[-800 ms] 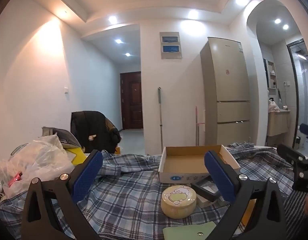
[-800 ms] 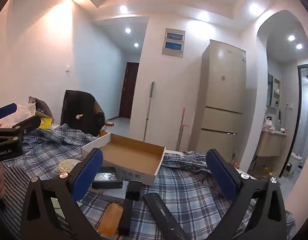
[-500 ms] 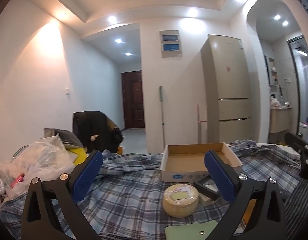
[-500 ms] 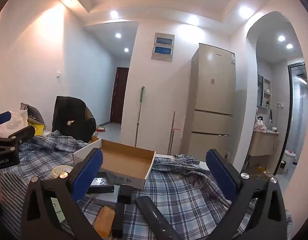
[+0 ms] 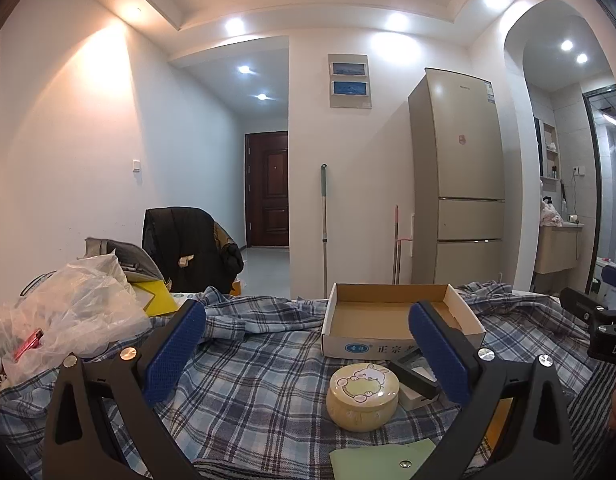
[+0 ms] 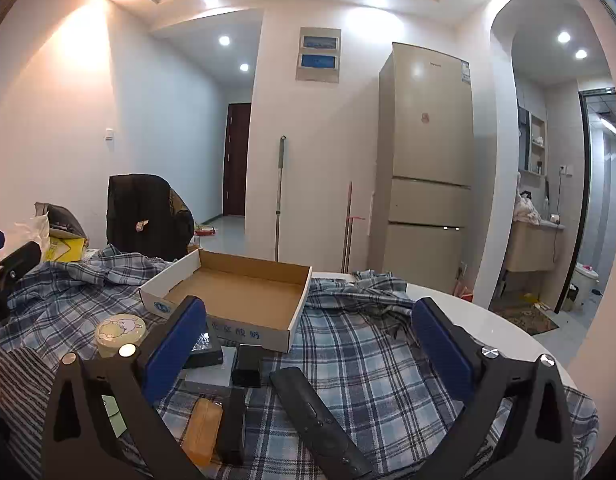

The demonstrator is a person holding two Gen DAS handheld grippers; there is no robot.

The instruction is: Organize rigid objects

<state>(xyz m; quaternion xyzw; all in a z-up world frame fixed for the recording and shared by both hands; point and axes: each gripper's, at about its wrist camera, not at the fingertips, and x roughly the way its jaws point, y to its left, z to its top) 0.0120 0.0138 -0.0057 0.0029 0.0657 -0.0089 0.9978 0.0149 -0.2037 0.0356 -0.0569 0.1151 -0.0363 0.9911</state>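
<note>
Left gripper point(image 5: 308, 352): jaws spread wide, nothing between the blue pads; poised above the cloth, aimed at the box.
Right gripper point(image 6: 308, 348): jaws likewise spread wide, empty; held over the cluster of small items.
Cardboard box point(image 6: 244, 294): shallow, open-topped, empty; sits on the plaid cloth point(image 6: 367, 360) at the far side of the items.
Round tin point(image 5: 363, 396): pale yellow, rabbit on lid, upright, near the box's front wall, apart from it.
Black remote point(image 6: 319, 424): flat on the cloth, lying diagonally, right of the cluster.
Orange block point(image 6: 202, 430): flat, touching a black bar point(image 6: 232, 424) at its right.
Small black boxes point(image 6: 247, 365): just before the box's front wall; exact count unclear.
Plastic bags point(image 5: 72, 312): piled at the table's left edge.
</note>
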